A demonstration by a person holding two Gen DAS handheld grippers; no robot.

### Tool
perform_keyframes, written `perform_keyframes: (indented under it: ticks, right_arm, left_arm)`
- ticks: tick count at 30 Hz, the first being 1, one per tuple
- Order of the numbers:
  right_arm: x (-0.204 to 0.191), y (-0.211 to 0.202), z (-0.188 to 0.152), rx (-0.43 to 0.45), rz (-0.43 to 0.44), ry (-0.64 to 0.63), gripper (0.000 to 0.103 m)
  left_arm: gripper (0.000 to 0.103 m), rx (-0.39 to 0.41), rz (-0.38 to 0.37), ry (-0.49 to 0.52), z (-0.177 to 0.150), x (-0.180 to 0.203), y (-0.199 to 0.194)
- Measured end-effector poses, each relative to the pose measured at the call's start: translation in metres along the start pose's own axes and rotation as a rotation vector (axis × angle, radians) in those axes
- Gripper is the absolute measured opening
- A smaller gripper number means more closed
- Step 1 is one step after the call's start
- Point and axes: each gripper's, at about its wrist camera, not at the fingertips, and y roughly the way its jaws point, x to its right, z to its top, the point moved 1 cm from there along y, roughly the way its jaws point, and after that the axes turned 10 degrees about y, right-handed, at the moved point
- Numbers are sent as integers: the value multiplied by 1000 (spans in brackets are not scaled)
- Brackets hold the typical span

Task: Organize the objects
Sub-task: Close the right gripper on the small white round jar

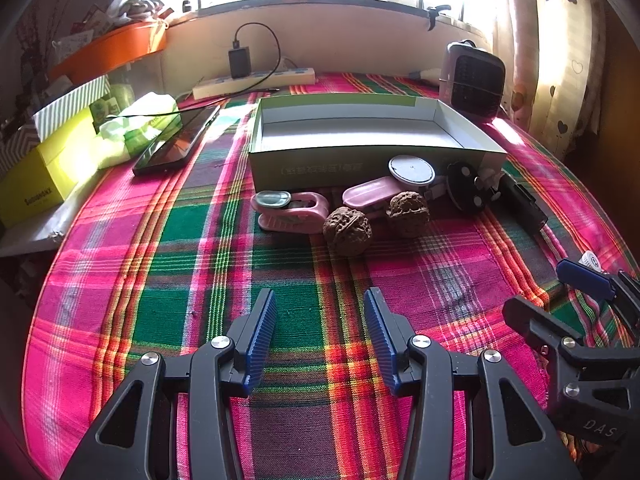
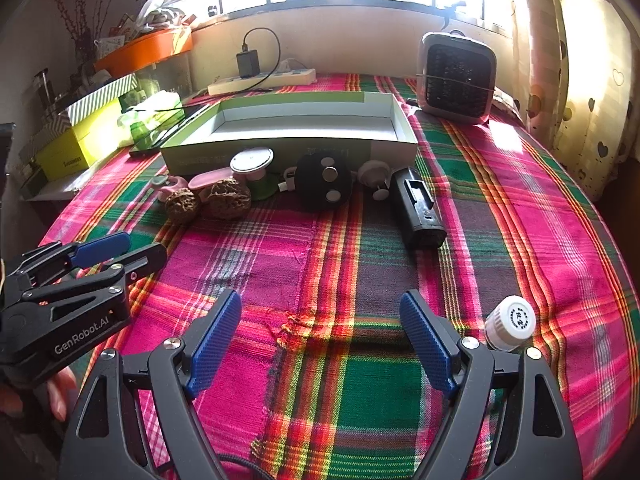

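Observation:
An open shallow box (image 1: 376,160) (image 2: 288,156) lies across the far half of the plaid cloth. Along its front wall sit two pink clips (image 1: 290,210) (image 1: 372,192), two brown walnuts (image 1: 347,230) (image 2: 229,199), a white round disc (image 1: 411,170), a black studded disc (image 2: 324,186) and a black battery pack (image 2: 418,208). A white bottle (image 2: 511,323) stands just right of my right gripper (image 2: 320,300), which is open and empty. My left gripper (image 1: 320,304) is also open, low over bare cloth, well short of the walnuts.
A small fan heater (image 2: 456,80) stands at the back right, a power strip (image 1: 256,82) with a charger along the back wall. A dark phone (image 1: 176,142), tissues and a yellow box (image 1: 44,176) crowd the left edge. A curtain hangs on the right.

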Motion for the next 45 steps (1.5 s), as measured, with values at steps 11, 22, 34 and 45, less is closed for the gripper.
perform_keyframes:
  ticks: [11, 22, 34, 45]
  right_arm:
    - [45, -31, 4, 110, -96, 43, 82]
    - [86, -20, 13, 59, -132, 126, 73]
    - [94, -11, 10, 6, -123, 134, 51]
    - [91, -10, 12, 2, -112, 117, 29]
  left_arm:
    - [44, 0, -64, 23, 5, 9, 2]
    - [44, 3, -100, 11, 10, 9, 6]
    - [44, -7, -111, 12, 18, 9, 12]
    - [44, -10, -124, 11, 20, 11, 13]
